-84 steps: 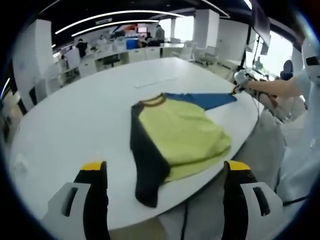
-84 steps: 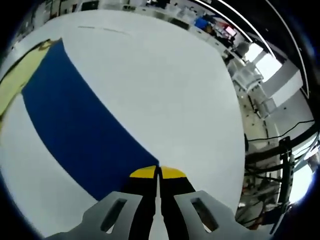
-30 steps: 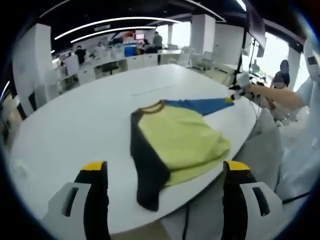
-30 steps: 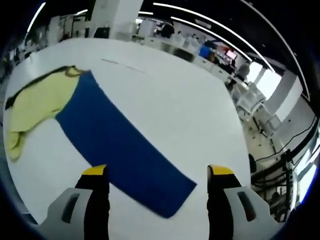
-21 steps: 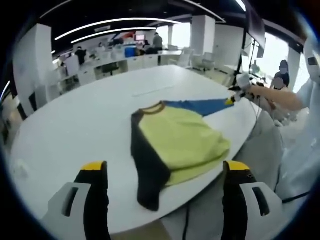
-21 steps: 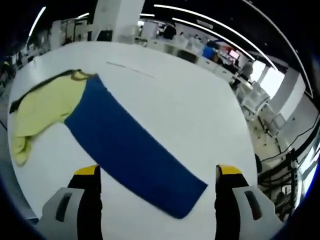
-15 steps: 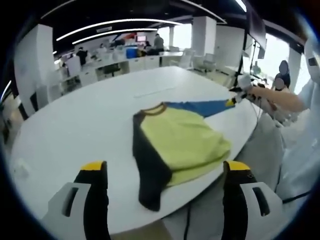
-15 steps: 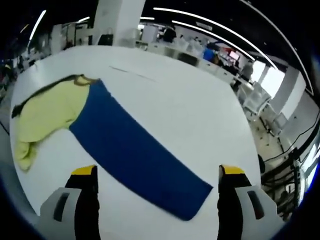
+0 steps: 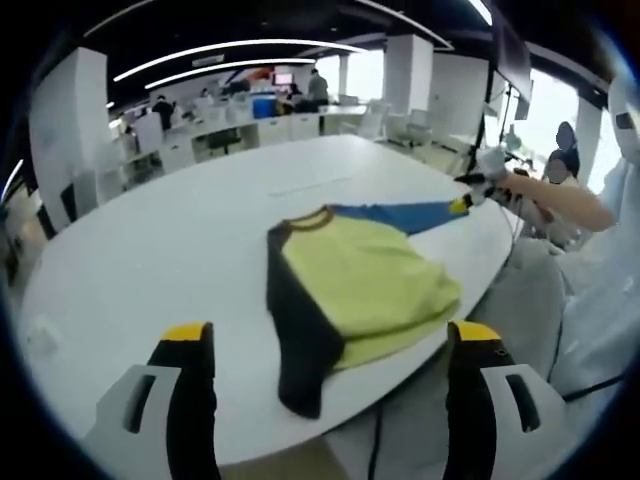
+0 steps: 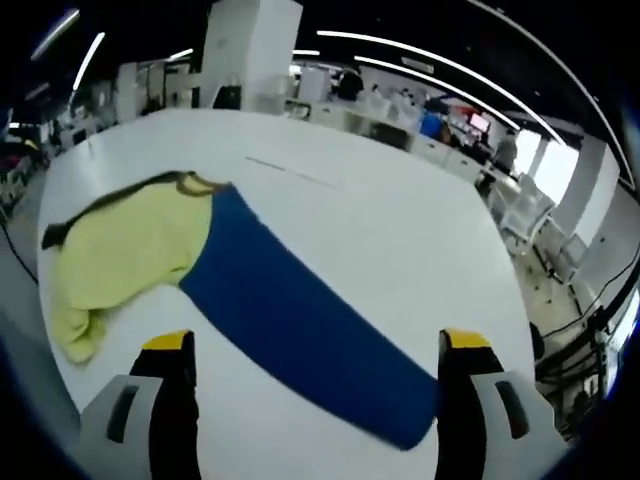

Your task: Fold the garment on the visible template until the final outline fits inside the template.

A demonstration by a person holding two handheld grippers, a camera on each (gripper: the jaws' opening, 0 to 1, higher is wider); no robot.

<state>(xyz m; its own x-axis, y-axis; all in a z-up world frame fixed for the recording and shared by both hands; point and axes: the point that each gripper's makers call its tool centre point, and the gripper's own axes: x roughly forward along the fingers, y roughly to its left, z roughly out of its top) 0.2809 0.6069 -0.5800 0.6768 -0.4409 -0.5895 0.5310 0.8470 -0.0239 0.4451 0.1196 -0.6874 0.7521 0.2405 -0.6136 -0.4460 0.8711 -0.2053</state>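
A long-sleeved shirt lies on the white oval table (image 9: 150, 250). Its body (image 9: 365, 275) is yellow-green, with a black sleeve (image 9: 295, 345) pointing toward me. The blue sleeve (image 9: 400, 214) is stretched flat toward the table's right edge. My left gripper (image 9: 330, 338) is open and held back from the shirt, with nothing between its jaws. My right gripper (image 9: 460, 205), in a person's hand, hovers over the blue cuff. In the right gripper view the right gripper (image 10: 317, 345) is open above the blue sleeve (image 10: 300, 320), beyond which lies the yellow-green body (image 10: 130, 245).
A faint thin line (image 9: 300, 183) marks the table beyond the collar, and the same line (image 10: 290, 172) shows in the right gripper view. The shirt's hem lies close to the near table edge (image 9: 400, 365). A person in white (image 9: 590, 290) stands at the right. Desks and chairs fill the office behind.
My right gripper, earlier shut at the blue cuff, has opened, let it go and drawn back. The sleeve stays stretched flat. The left gripper has hardly moved.
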